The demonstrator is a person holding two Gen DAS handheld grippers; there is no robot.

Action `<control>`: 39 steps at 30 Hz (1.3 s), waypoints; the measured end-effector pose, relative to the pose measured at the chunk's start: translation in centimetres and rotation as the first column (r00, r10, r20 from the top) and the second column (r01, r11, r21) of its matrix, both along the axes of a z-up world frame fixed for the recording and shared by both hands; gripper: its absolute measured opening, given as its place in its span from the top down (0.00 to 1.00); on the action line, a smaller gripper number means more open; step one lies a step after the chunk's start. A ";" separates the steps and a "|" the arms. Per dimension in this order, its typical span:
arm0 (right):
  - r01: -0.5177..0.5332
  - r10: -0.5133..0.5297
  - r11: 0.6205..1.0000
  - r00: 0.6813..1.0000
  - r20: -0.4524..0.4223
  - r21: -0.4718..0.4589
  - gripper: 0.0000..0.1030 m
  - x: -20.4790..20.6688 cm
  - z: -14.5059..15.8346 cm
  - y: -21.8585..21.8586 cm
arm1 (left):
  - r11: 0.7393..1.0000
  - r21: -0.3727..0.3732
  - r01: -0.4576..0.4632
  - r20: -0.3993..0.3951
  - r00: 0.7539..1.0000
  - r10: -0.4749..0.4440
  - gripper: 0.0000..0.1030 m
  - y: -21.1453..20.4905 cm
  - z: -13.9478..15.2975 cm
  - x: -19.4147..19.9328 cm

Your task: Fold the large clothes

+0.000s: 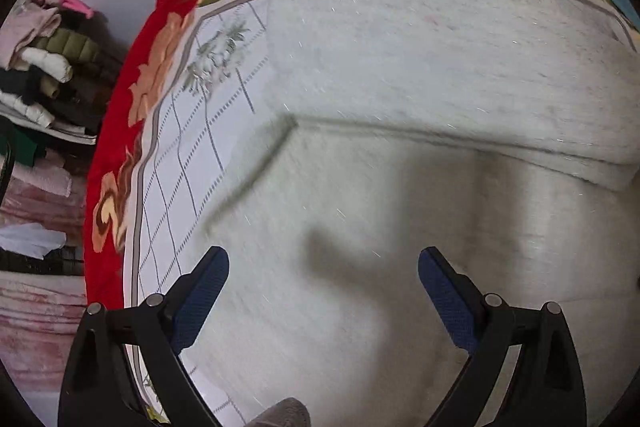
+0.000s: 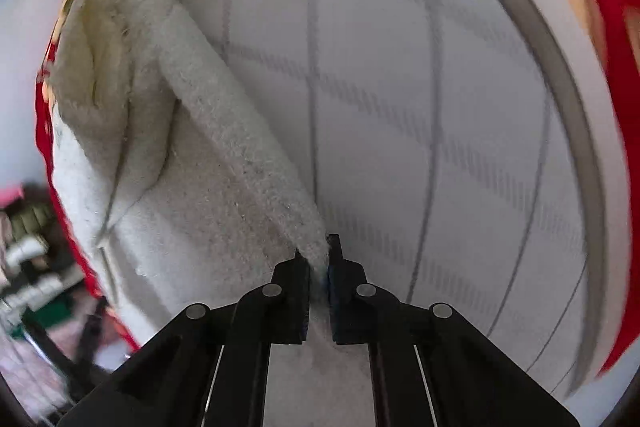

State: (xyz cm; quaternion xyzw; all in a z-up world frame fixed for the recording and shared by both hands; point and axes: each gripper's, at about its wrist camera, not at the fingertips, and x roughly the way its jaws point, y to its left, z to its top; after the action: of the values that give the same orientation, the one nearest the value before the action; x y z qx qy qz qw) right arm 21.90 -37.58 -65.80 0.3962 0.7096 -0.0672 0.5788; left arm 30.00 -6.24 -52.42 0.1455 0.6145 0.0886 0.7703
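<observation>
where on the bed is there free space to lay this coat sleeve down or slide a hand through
Free: the white checked sheet right of the fleece coat, out to its grey border by the red floral blanket. A narrower bare strip lies left of the coat, under the open left tongs. The right tongs pinch the sleeve. Crowded: stacked clothes beyond the bed.

Ahead of your left fingers the bed is covered by a red floral blanket, showing as a border to their left and far ahead. On it lies a white sheet with a grey grid, visible left of the left finger and filling the area ahead and right of your right fingers. The fluffy white garment lies on that sheet, spreading between and ahead of your left fingers, and left of your right ones.
</observation>
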 end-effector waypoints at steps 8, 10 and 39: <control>-0.158 0.161 0.987 0.985 -0.069 0.038 0.86 -4.1 2.2 3.6 | 0.991 0.010 0.136 -0.027 0.990 -0.136 0.06 -4.3 -1.2 -2.3; -0.171 0.170 0.984 0.985 -0.007 -0.051 0.72 -2.3 3.3 3.3 | 0.987 0.042 0.157 0.002 0.988 -0.158 0.06 -5.6 -2.0 -1.5; -0.278 0.284 0.940 0.959 0.003 -0.196 0.45 1.1 4.5 1.5 | 0.990 0.081 0.113 -0.082 0.991 -0.106 0.00 -4.7 -6.3 -2.0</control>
State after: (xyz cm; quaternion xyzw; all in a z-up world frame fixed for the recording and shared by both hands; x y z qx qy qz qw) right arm 23.02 -36.05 -61.28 0.2339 0.7399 -0.0465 0.6290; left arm 27.96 -10.97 -58.77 0.2152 0.6307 0.0666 0.7426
